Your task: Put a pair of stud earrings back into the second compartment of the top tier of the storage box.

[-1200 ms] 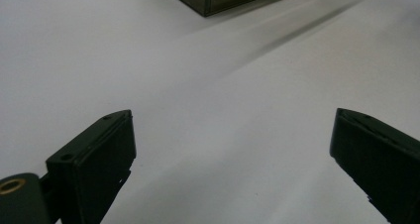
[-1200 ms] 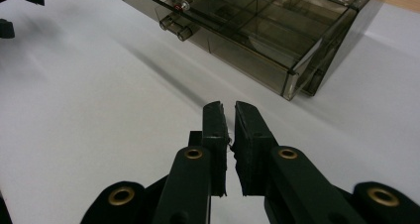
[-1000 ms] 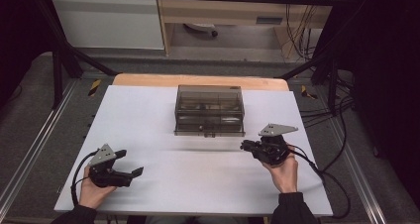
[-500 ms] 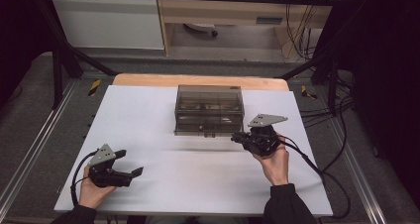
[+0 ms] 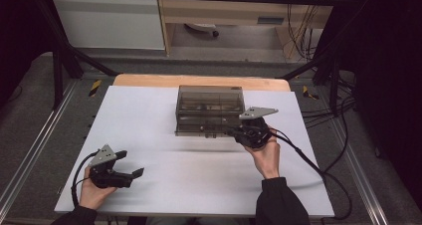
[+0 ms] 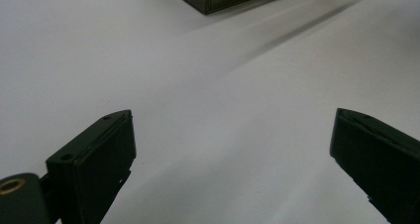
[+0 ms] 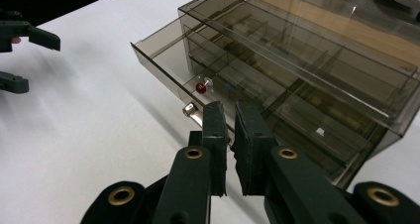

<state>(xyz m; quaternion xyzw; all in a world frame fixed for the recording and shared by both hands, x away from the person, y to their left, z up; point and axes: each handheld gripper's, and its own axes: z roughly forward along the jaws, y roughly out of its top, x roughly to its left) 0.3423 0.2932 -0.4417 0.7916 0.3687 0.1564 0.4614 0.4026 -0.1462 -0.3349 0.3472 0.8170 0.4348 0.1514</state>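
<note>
While the left gripper (image 5: 130, 174) rests with jaws spread wide and empty near the front left corner of the white table (image 5: 149, 135), the right gripper (image 5: 234, 132) sits at the front face of the smoky transparent plastic drawer box (image 5: 209, 103) at the table's middle rear. Its jaws are nearly closed, a thin gap between them, just beside a small metal knob (image 7: 190, 108) on the partly pulled lower drawer (image 7: 163, 60); whether they grip it cannot be told. That drawer's long axis runs across the jaws, so the right hand (image 5: 266, 155) is far nearer.
</note>
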